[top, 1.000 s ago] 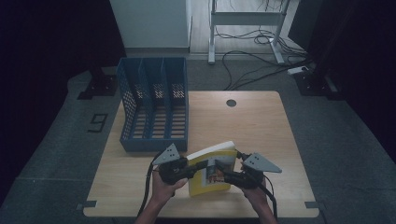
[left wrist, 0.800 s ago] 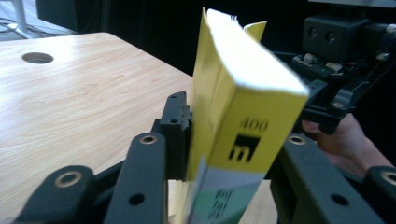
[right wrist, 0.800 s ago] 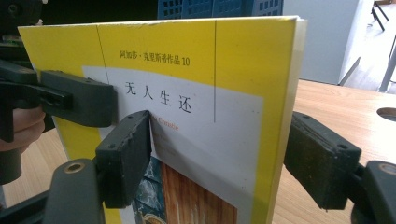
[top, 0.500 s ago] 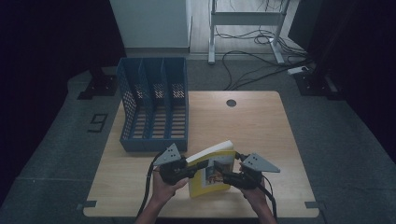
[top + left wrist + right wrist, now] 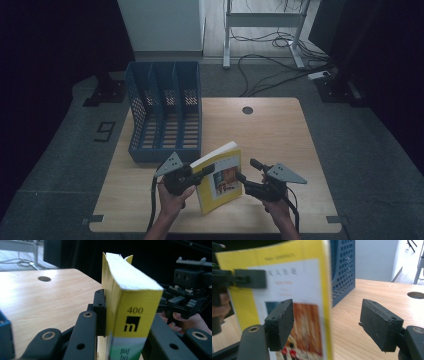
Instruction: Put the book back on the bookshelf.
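A thick paperback book [image 5: 220, 177] with a glossy yellow cover stands on edge near the front edge of the desk [image 5: 280, 130], tilted a little, its white page block facing up; the cover carries a white panel with a small picture, and the spine shows black print over a pale green band; the left gripper [image 5: 202, 172], a matte black linkage with a grey three-cornered plate on top, has just been closing and now pinches the book across its thickness near the spine, its flat pads pressed on both covers; the right gripper [image 5: 245, 170] sits just beside the book's front cover with its blocky, rough-surfaced black pads [image 5: 280, 322] spread wide, one in front of the cover and the other out over bare wood; the desk is pale wood grain with a round cable hole towards its back edge; a blue plastic file rack [image 5: 165, 112] with perforated walls and three slots stands at the back left corner.
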`<state>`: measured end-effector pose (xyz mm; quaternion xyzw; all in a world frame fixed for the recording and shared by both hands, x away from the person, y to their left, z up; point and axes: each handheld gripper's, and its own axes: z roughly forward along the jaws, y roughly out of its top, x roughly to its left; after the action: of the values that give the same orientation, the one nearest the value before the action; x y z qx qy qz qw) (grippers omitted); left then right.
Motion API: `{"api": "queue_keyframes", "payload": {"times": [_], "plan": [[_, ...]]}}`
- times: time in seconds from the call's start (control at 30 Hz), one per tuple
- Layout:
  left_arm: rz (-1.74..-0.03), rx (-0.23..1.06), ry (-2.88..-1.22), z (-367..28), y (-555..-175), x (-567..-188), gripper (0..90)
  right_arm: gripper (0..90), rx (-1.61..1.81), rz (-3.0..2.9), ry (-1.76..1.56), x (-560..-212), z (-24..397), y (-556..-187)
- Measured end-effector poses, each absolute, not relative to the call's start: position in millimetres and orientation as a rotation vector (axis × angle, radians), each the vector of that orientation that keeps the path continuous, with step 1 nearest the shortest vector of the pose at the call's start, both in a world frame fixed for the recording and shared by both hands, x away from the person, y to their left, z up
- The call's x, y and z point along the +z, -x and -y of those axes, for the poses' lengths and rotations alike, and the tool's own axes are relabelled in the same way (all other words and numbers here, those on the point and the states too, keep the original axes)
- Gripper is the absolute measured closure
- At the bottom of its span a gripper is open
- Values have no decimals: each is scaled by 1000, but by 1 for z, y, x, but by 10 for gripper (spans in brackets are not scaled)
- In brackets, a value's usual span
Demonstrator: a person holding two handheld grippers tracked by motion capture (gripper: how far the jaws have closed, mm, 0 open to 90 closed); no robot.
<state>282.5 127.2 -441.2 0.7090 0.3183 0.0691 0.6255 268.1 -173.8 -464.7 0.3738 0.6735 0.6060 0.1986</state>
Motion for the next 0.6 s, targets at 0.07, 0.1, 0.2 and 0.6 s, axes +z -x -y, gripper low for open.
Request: {"api": "queue_keyframes", "payload": {"times": [0.07, 0.1, 0.2, 0.6], "plan": [[-744, 178, -1611, -134, -281, -439, 753, 263, 1690, -1891, -1071, -469, 178, -272], [-749, 177, -1604, -136, -281, -439, 753, 263, 1688, -1894, -1094, -472, 180, -275], [-760, 166, -1589, -140, -281, -439, 753, 263, 1658, -1916, -1158, -484, 185, -282], [-764, 156, -1560, -150, -277, -438, 753, 267, 1447, -1945, -1276, -514, 194, -296]]}}
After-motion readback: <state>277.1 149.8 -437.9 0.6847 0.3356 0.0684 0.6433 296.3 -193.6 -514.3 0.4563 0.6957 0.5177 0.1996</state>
